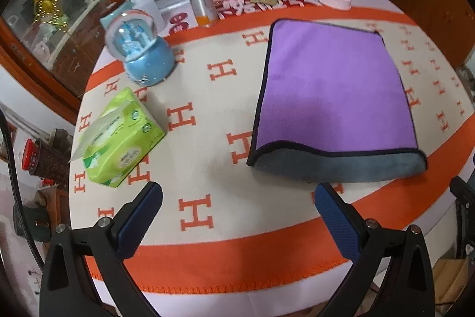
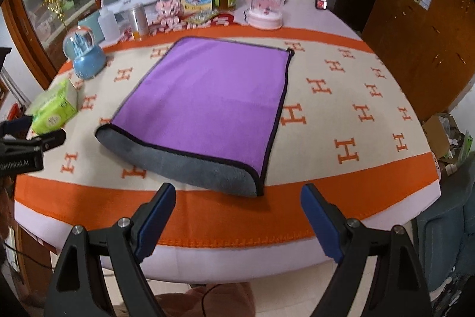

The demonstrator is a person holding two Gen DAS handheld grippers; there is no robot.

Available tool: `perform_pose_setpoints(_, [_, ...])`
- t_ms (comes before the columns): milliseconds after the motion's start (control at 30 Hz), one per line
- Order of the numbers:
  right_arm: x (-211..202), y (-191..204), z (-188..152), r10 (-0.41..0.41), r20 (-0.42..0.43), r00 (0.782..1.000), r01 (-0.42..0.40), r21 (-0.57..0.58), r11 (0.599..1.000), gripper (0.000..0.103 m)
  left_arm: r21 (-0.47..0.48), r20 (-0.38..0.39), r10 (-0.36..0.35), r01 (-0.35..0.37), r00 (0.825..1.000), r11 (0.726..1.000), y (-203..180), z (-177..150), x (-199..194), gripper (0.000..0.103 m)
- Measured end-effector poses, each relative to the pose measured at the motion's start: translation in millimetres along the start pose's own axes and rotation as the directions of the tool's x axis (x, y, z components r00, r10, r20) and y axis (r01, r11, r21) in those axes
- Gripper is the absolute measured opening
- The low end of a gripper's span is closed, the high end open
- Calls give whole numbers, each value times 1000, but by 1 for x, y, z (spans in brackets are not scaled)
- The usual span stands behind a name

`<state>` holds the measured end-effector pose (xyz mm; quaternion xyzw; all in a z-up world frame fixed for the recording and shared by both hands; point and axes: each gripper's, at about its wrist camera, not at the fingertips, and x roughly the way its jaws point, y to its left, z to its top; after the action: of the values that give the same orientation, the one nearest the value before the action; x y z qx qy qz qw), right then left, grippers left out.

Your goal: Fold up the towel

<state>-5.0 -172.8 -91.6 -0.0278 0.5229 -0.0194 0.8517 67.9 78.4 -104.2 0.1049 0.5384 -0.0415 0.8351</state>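
Observation:
A purple towel (image 1: 335,85) with black piping lies folded once on the table; its grey underside shows as a rolled fold along the near edge. It also shows in the right wrist view (image 2: 207,100). My left gripper (image 1: 237,198) is open and empty, hovering above the cloth to the near left of the towel's fold. My right gripper (image 2: 237,198) is open and empty, just in front of the towel's near right corner. The left gripper's body (image 2: 26,147) shows at the left edge of the right wrist view.
A cream and orange H-pattern cloth (image 1: 207,115) covers the round table. A green tissue pack (image 1: 121,138) and a blue snow globe (image 1: 142,52) stand left of the towel. Boxes, bottles, a tin and a pink dome (image 2: 267,2) crowd the far edge.

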Motion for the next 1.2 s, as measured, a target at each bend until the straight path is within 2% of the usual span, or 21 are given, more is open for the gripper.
perform_pose_setpoints(233, [49,-18,2,30,-86,996,-33,-35,999,75,149,-18,-76,78,997,986,-14,15,27,100])
perform_pose_setpoints(433, [72,-35,11,91,-117,989,-101,-75,992,74,276,-70,-125,140,990,951,-25,31,55,90])
perform_pose_setpoints(533, [81,-39,16,142,-133,981,-155,-99,983,69,318,-104,-163,189,981,929,-28,40,68,86])
perform_pose_setpoints(633, [91,-42,22,185,-150,971,-204,-123,971,66,343,-129,-188,221,974,913,-30,48,81,83])
perform_pose_setpoints(700, [97,-42,25,198,-163,967,-221,-136,966,62,359,-153,-201,244,968,901,-31,54,90,76])
perform_pose_setpoints(833, [109,-39,27,238,-203,950,-270,-149,951,55,377,-195,-235,295,952,878,-32,59,102,76])
perform_pose_setpoints(900, [114,-37,27,251,-226,941,-290,-159,944,47,375,-225,-252,322,941,869,-32,61,108,76])
perform_pose_setpoints(1000, [117,-36,25,270,-247,931,-313,-156,937,42,367,-245,-278,354,929,860,-31,65,114,76])
perform_pose_setpoints(1133, [119,-39,24,297,-263,918,-340,-137,930,39,335,-271,-323,404,907,851,-24,70,121,76])
perform_pose_setpoints(1200, [118,-41,24,302,-264,916,-346,-136,928,36,324,-285,-336,420,898,848,-21,69,123,72])
